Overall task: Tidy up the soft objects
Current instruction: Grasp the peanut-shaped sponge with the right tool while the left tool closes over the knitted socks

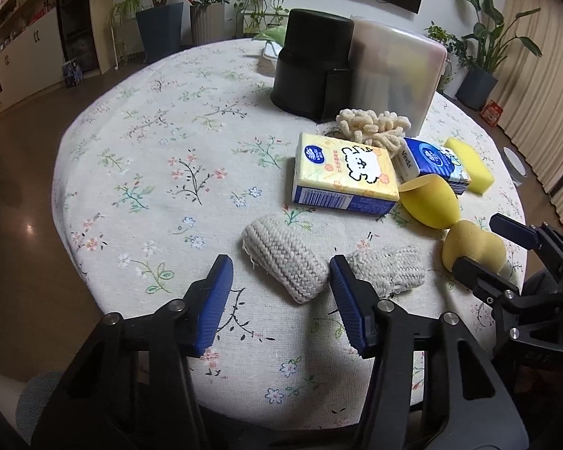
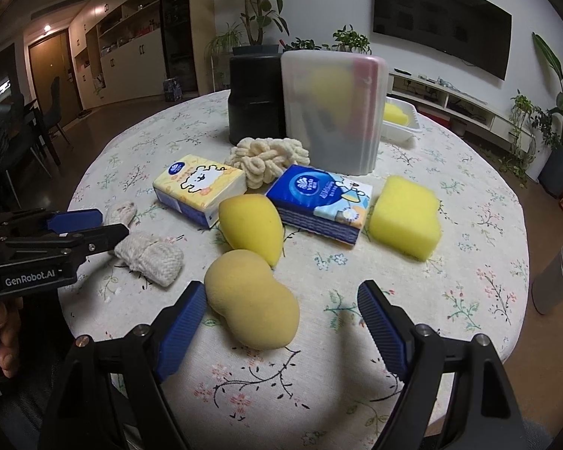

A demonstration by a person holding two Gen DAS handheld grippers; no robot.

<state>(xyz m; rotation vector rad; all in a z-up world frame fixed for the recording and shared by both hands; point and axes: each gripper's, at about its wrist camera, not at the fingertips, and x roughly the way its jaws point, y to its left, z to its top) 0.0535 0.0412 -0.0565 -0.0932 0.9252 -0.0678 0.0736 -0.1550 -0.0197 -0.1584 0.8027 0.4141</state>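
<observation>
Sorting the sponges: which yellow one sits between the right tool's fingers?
The peanut-shaped sponge, duller yellow with a pinched waist; the egg-shaped sponge and rectangular sponge lie farther back.

We hold our left gripper (image 1: 281, 281) tilted down over the near edge of the table, its blue-padded fingers (image 1: 216, 300) apart with an open gap between them; no pad presses on anything. From the right wrist view the same left gripper (image 2: 94, 227) reaches in from the left side, and our bare hand (image 2: 2, 337) curls around its handle at the left border, fingertips showing. Our right gripper (image 2: 281, 322) also points down toward the near edge, jaws spread wide and not clamped. In the left wrist view the right gripper (image 1: 484, 243) enters from the right, its fingers well apart.
</observation>
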